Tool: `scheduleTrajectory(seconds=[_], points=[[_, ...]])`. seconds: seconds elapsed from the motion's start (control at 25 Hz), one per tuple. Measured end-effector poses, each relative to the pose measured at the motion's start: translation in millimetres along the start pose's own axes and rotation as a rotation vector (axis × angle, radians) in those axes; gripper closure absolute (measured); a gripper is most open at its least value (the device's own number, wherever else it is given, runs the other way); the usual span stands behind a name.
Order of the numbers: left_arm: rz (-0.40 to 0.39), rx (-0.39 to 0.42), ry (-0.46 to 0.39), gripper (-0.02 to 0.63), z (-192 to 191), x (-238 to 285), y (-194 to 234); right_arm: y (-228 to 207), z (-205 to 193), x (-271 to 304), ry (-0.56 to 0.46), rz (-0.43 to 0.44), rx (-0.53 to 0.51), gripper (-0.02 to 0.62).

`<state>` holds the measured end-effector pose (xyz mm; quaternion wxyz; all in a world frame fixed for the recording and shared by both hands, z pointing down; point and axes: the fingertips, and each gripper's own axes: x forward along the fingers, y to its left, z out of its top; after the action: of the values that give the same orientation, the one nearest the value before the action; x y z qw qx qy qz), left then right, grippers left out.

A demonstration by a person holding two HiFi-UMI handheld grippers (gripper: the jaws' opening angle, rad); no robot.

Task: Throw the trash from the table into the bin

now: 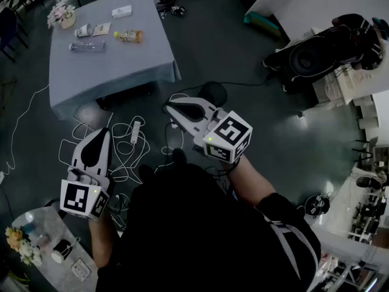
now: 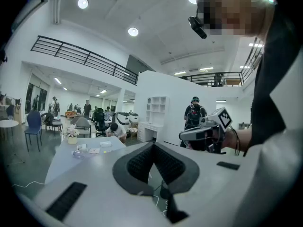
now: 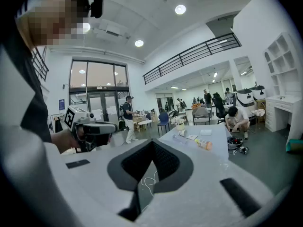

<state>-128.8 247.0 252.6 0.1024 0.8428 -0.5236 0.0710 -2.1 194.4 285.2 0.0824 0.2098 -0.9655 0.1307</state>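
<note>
A table (image 1: 103, 72) under a grey-blue cloth stands at the upper left of the head view. On it lie a clear plastic bottle (image 1: 87, 45), an orange drink bottle (image 1: 129, 36), a cup (image 1: 83, 30), a paper slip (image 1: 101, 28) and a white box (image 1: 121, 11), beside a flower pot (image 1: 61, 14). My left gripper (image 1: 103, 132) and right gripper (image 1: 170, 106) hang over the floor well short of the table, both shut and empty. The right gripper view shows the orange bottle (image 3: 203, 144) and clear bottle (image 3: 180, 138) far beyond the closed jaws.
White cables (image 1: 130, 142) sprawl on the dark floor between me and the table. A dark round object (image 1: 213, 93) sits on the floor ahead. A small round table (image 1: 36, 236) is at lower left. White desks and black equipment (image 1: 322, 50) line the right. People stand in the background.
</note>
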Motion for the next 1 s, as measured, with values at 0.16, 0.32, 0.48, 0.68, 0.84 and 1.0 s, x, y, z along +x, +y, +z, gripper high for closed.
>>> scheduleTrajectory(seconds=[0.16,0.32,0.48,0.68,0.84,1.0], points=[[-0.013,-0.002,0.000,0.591,-1.1,-9.5,2.4,12.3,-0.7,4.6,0.004,-0.001,-0.002,0.594],[-0.005,-0.002,-0.012,0.591,-1.2,-28.3,13.2,20.6,-2.9,11.3,0.033,-0.007,-0.021,0.592],[0.013,-0.010,-0.019,0.591,-5.5,-57.7,36.1,20.6,2.5,18.1,0.003,-0.069,0.015,0.591],[0.018,-0.024,-0.007,0.591,-13.6,-86.7,60.3,36.1,4.9,24.7,-0.023,-0.126,0.047,0.591],[0.013,-0.042,-0.022,0.591,-14.7,-94.1,70.7,47.5,5.5,36.8,-0.011,-0.124,0.043,0.591],[0.017,-0.052,-0.022,0.591,-18.7,-94.2,84.0,51.6,7.1,58.7,0.004,-0.105,0.016,0.591]])
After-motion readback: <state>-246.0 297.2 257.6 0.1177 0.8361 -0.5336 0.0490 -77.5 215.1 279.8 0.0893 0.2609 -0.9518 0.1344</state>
